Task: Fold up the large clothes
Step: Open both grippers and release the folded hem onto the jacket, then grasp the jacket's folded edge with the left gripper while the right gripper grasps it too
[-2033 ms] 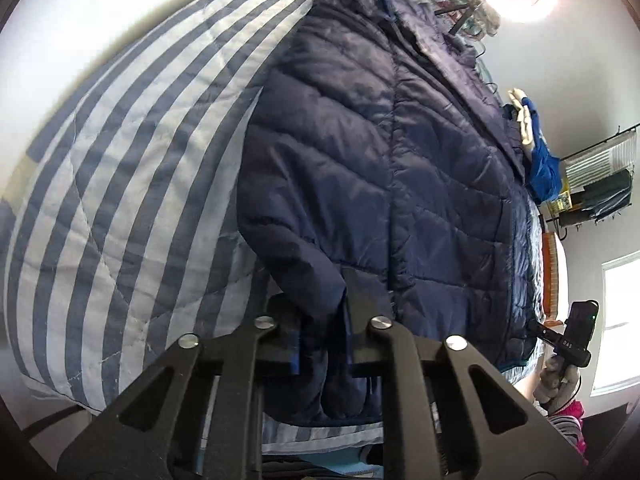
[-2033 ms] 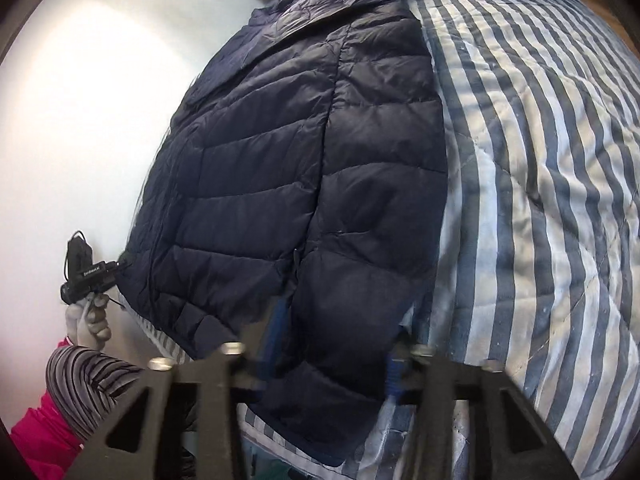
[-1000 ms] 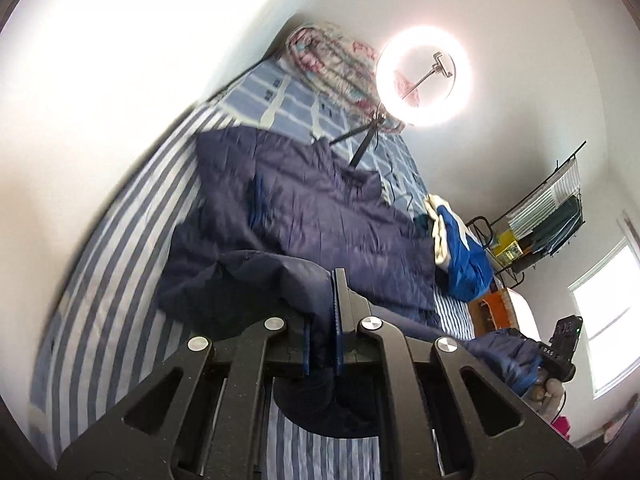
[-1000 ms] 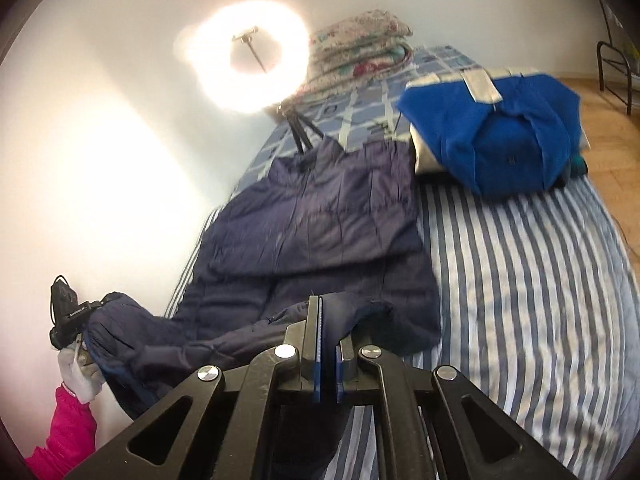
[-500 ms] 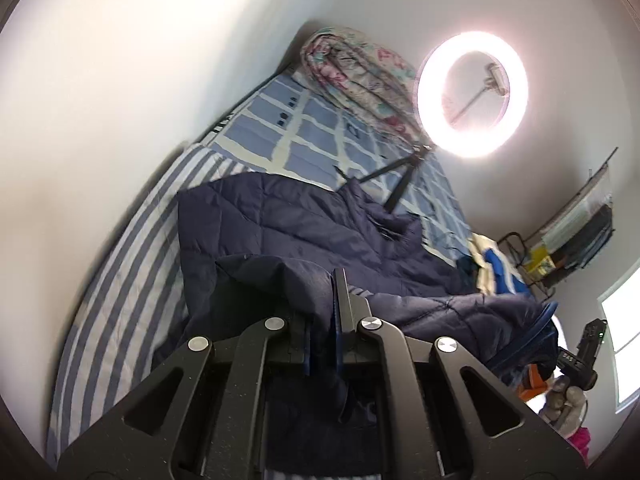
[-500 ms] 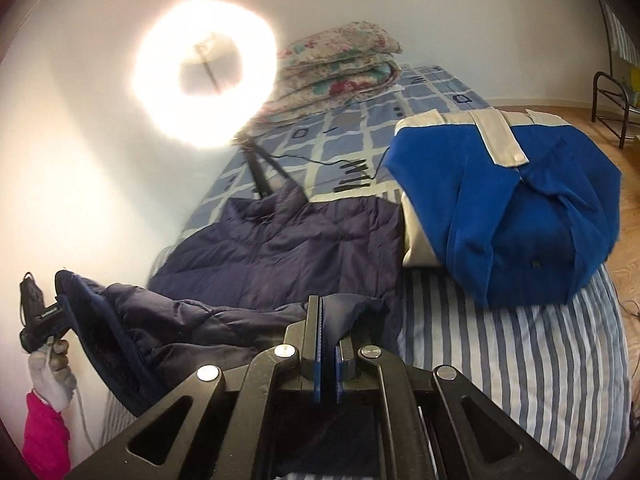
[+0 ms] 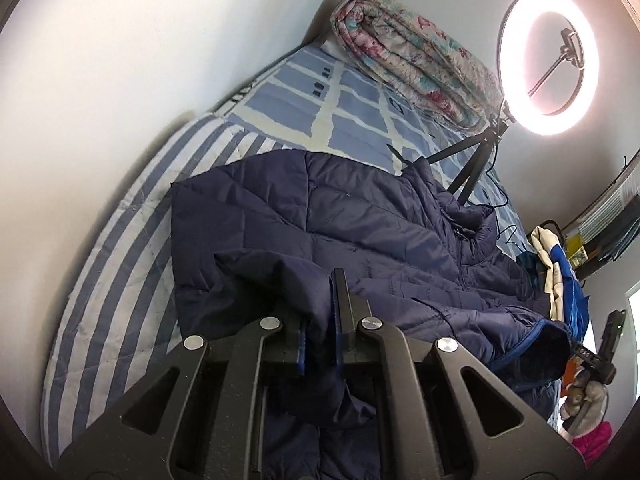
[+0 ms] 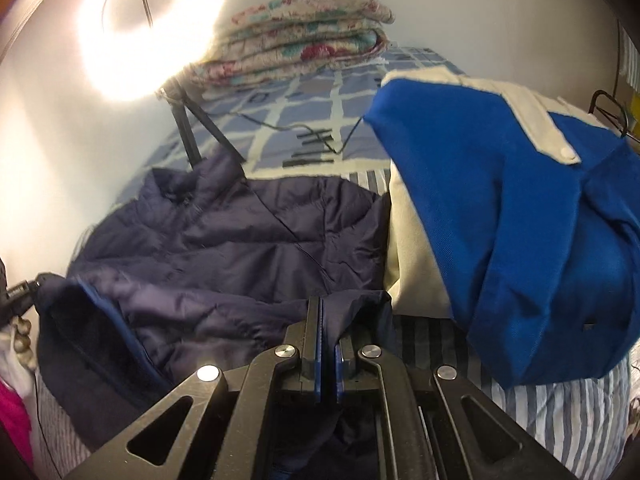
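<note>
Two pinches are held on the navy puffer jacket (image 7: 360, 232): the left gripper (image 7: 320, 320) is clenched on a fold of the hem, though its jaws have just been opening a little with the fabric bunched between them; the right gripper (image 8: 329, 320) is clamped tight on the other hem corner, cloth squeezed between the blue pads. From both pinches the hem is seen doubled over toward the collar, lying on the jacket's own body. Beyond that, the jacket is spread on the striped bed (image 7: 120, 280), collar end toward the ring light tripod (image 7: 472, 160) and the folded floral quilt (image 7: 420, 60). The long axis is judged to run from hem to collar, away from the grippers and up the bed. A blue and cream garment (image 8: 520, 220) lies just beside it on the right, touching its edge. The person's gloved hand (image 7: 584, 400) holding the other device shows at the left view's margin.

Handling is judged light, soft and puffy; the shell looks slick, so a thin pinch may slide out and trapped air may spring the fold back. Best hold: hem corners or a stitched seam, where the quilting gives a ridge, not mid-panel. Nothing fragile is seen apart from the zip.
</note>
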{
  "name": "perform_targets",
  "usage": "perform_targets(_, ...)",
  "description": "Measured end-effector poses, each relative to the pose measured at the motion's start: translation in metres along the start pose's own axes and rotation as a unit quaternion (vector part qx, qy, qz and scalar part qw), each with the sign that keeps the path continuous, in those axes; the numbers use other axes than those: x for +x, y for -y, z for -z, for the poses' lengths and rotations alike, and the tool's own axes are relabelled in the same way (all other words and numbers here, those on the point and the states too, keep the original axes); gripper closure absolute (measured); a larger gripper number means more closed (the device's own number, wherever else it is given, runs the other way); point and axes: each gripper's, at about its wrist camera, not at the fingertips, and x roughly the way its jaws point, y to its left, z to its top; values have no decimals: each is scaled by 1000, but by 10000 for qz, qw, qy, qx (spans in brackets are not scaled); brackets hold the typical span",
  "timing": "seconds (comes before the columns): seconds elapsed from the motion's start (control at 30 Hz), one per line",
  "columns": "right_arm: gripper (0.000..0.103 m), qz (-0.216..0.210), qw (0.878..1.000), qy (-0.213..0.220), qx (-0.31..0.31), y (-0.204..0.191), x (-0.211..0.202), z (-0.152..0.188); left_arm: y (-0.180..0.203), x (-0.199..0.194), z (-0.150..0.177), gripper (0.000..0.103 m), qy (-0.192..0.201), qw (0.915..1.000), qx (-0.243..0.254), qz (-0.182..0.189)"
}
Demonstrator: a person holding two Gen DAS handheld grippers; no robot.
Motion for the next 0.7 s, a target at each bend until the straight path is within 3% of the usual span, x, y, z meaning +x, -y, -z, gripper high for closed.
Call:
perform_targets(0.07,94,-262,9996,-35,102,9,0,2,0,0,-4,77,-60,10000,57,21)
perform_targets(0.1,82,-363,9993,-8,126,12,-2,2,1,-4,-7,67,-51,9999,138,59)
perform_targets(0.2,68,-582,9981,137,115,21,-17,4,3,-20,-16,43,46,9994,319,122)
perform_targets(0.23,64,-641,9977,218,98,25,-24,4,2,-29,-18,40,153,9992,335,142)
perform_targets(0.3,45,-706,9965,430,123,32,-38,7,-1,-41,-23,40,266,9988,378,173)
perform_targets(0.33,42,-781,9953,548,160,38,-46,9,-4,-47,-24,40,334,9985,393,160)
perform_targets(0.4,41,-785,9949,601,184,43,-53,14,-11,-53,-22,40,348,9981,506,91)
perform_targets(0.5,39,-639,9971,418,-55,43,-50,28,-25,-45,-10,40,50,9975,701,-120)
perform_targets(0.7,39,-431,9978,23,-511,25,-23,47,-35,-23,2,40,-143,9975,622,-317)
